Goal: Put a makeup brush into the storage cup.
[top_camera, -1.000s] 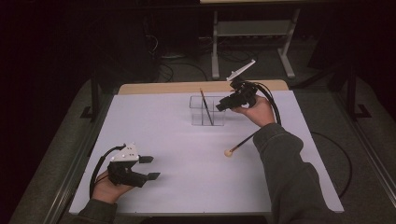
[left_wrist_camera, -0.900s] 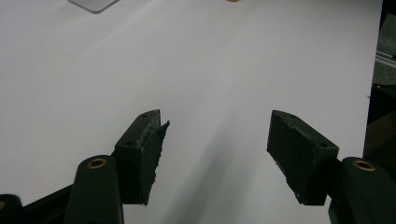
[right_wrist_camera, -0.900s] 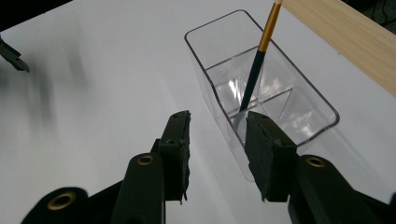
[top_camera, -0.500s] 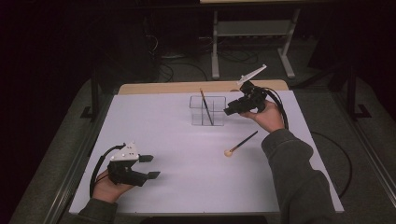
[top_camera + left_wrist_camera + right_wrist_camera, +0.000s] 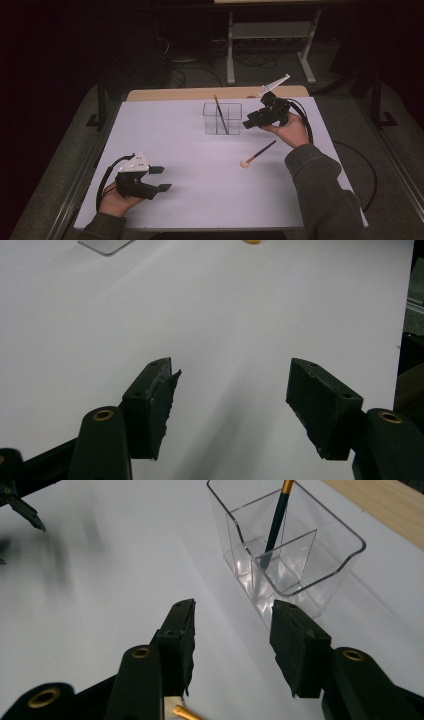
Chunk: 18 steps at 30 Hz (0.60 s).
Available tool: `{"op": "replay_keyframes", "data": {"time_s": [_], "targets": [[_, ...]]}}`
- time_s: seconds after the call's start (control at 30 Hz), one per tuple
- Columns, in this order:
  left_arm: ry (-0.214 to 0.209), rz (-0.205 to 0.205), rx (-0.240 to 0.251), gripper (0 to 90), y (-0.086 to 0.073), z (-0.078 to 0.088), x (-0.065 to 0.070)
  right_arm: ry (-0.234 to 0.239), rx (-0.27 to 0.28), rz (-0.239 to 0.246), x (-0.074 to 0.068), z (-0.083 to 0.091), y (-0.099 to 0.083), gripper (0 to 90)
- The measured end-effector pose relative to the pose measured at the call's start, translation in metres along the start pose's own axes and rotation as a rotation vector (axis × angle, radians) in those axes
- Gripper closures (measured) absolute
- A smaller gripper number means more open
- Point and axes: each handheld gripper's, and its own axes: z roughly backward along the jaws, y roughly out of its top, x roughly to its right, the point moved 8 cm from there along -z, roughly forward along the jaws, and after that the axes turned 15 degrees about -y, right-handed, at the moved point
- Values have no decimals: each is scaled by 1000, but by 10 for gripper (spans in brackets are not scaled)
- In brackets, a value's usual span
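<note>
A clear divided container [image 5: 230,127] stands at the back middle of the white table, with a dark gold-banded brush [image 5: 219,112] leaning upright in it. A second brush [image 5: 257,154] with a tan head lies flat to its front right. My right gripper [image 5: 248,122] hovers just right of the container, open; its jaws have just been opening and nothing is between them. In the right gripper view, that gripper [image 5: 232,615] faces the container [image 5: 325,565] and the brush [image 5: 275,522]. My left gripper [image 5: 160,179] rests open and empty at the front left, its jaws [image 5: 232,385] wide over bare table.
The white sheet [image 5: 175,140] covers the table, and a wooden strip [image 5: 200,93] shows along its far edge. Behind the table stand a metal frame [image 5: 270,35] and loose cables on the dark floor. A cable [image 5: 360,165] hangs off the right side.
My right gripper has drawn away from above the container to its right side, and its jaws stand wider. The left gripper has kept still.
</note>
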Motion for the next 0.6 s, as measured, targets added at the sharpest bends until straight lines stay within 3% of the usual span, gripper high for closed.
{"op": "replay_keyframes", "data": {"time_s": [0.6], "targets": [[-3,4,13,337,3,0,0,-20,5,5,3,12,-21,477]]}}
